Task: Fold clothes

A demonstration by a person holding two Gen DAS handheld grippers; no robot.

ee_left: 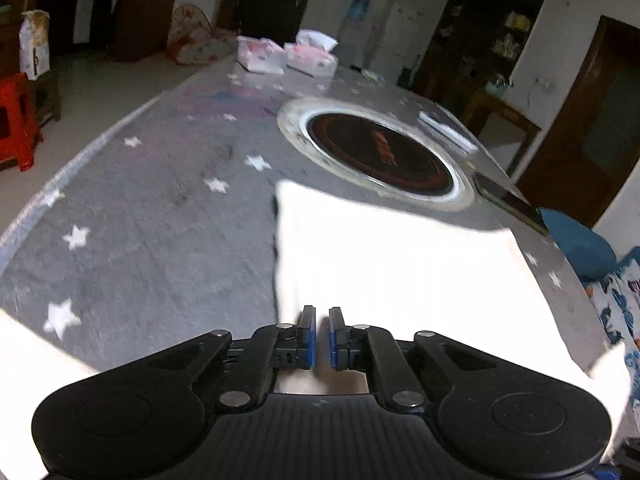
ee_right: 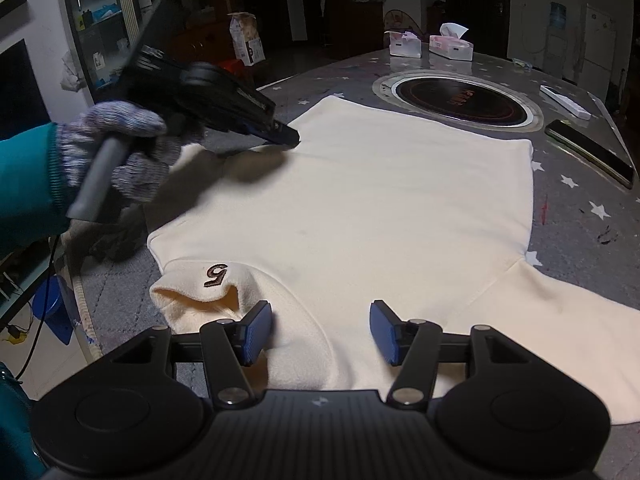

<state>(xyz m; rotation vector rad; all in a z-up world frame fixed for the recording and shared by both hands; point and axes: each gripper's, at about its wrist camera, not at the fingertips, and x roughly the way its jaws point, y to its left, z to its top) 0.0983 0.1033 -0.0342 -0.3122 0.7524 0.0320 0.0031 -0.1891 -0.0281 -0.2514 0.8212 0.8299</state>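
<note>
The surface (ee_right: pixel 580 216), grey with white stars, carries one cream garment (ee_right: pixel 360 208), spread flat ahead of both pairs of fingers and filling most of the space between them. It is one piece only, with a turned collar bearing a brown number (ee_right: pixel 216 275) just ahead and to the left of the right gripper (ee_right: pixel 320 332).

The left gripper (ee_left: pixel 322 338) has its fingers nearly together over the white cloth. The right wrist view shows its tip low at the garment's far left edge, but I cannot tell if cloth is really pinched between the pads. The right gripper's fingers stand wide apart, released, with cloth lying below them and nothing held.

I judge that the step is to take the garment's side and bring it over. To do it well, each gripper should pinch only one layer near an edge, and both should lift together so the fold line stays straight.

Beyond the garment, past the fingertips, sits one round cooktop (ee_right: pixel 458 100) sunk in the surface. Further away are two tissue boxes (ee_right: pixel 450 46). To the right of the fingers lie one dark phone (ee_right: pixel 592 152) and one white remote (ee_right: pixel 564 102).
</note>
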